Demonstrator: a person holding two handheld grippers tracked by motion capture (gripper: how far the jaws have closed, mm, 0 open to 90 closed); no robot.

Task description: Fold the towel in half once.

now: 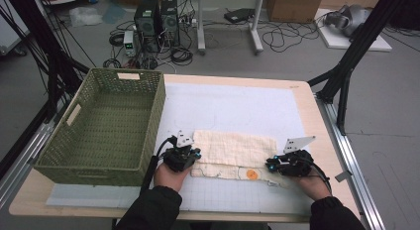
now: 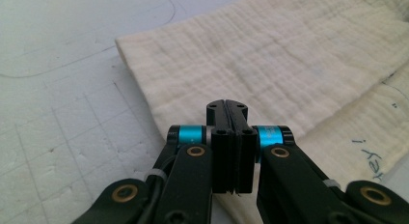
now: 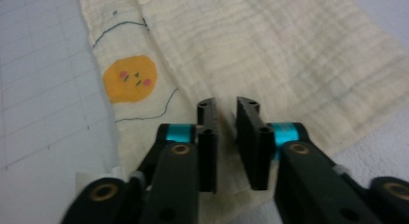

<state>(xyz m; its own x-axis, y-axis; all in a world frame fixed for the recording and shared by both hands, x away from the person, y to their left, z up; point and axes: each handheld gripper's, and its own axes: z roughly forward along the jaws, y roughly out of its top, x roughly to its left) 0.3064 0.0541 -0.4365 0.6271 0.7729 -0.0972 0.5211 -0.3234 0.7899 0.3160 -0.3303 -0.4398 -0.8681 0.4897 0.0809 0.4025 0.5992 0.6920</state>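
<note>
A cream gauze cloth (image 1: 233, 148) lies folded on the white grid mat, with its printed lower layer showing along the near edge. An orange face print (image 1: 252, 174) sits on that strip, and the orange face print (image 3: 130, 79) lies left of the right jaws. My left gripper (image 1: 195, 154) rests at the cloth's left end. In the left gripper view, the left gripper (image 2: 226, 105) has its jaws pressed together over the cloth (image 2: 270, 64), and I see no fabric between them. My right gripper (image 1: 271, 165) is at the cloth's near right corner. The right gripper (image 3: 226, 105) stands slightly open just above the cloth (image 3: 270, 45).
A green woven basket (image 1: 158, 111) stands empty on the left of the table, close to my left gripper. The white mat (image 1: 233, 103) stretches bare behind the cloth. Beyond the table, computers, cables and boxes sit on the floor.
</note>
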